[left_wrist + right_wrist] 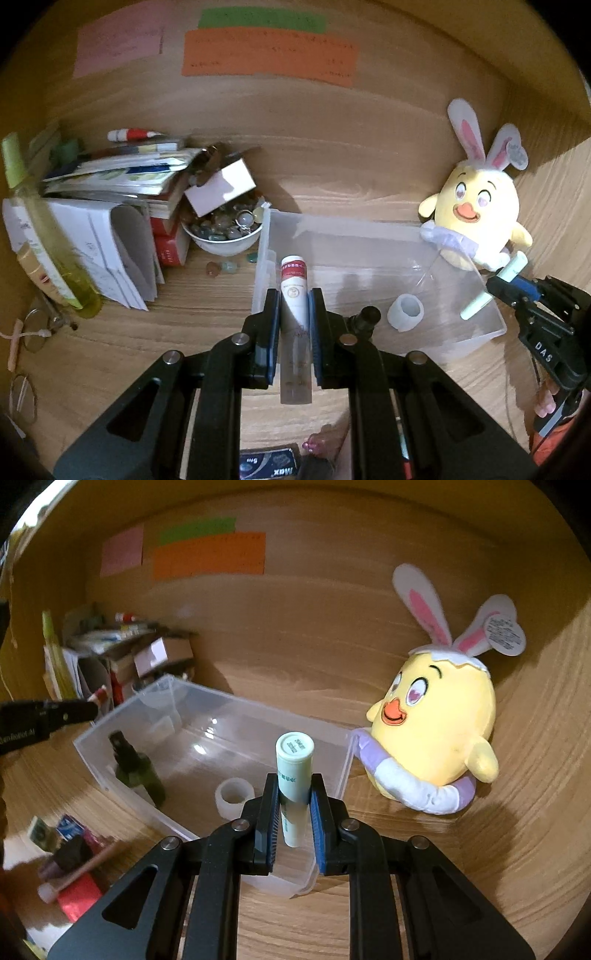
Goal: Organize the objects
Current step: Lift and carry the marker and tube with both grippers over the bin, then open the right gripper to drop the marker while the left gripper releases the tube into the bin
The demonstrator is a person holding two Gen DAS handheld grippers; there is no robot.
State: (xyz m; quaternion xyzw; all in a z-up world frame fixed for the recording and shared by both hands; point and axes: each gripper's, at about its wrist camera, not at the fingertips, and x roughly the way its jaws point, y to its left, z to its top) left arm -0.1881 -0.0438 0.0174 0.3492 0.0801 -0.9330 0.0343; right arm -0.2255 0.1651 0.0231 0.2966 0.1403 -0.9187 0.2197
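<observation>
Left tongs (293, 295) clamp a red-labelled tube (293, 291) above the clear bin (495, 325).

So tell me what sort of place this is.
Probably a home study desk set in a wooden alcove: sticky notes on the back panel, stacked books and papers, and a plush chick beside a clear storage bin.

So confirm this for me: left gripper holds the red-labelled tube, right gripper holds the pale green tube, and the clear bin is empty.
One thing is wrong: the clear bin is not empty. The right wrist view shows a dark green spray bottle and a white ring-shaped cup inside it. The left gripper does hold the red-labelled tube, and the right gripper the pale green tube.
</observation>
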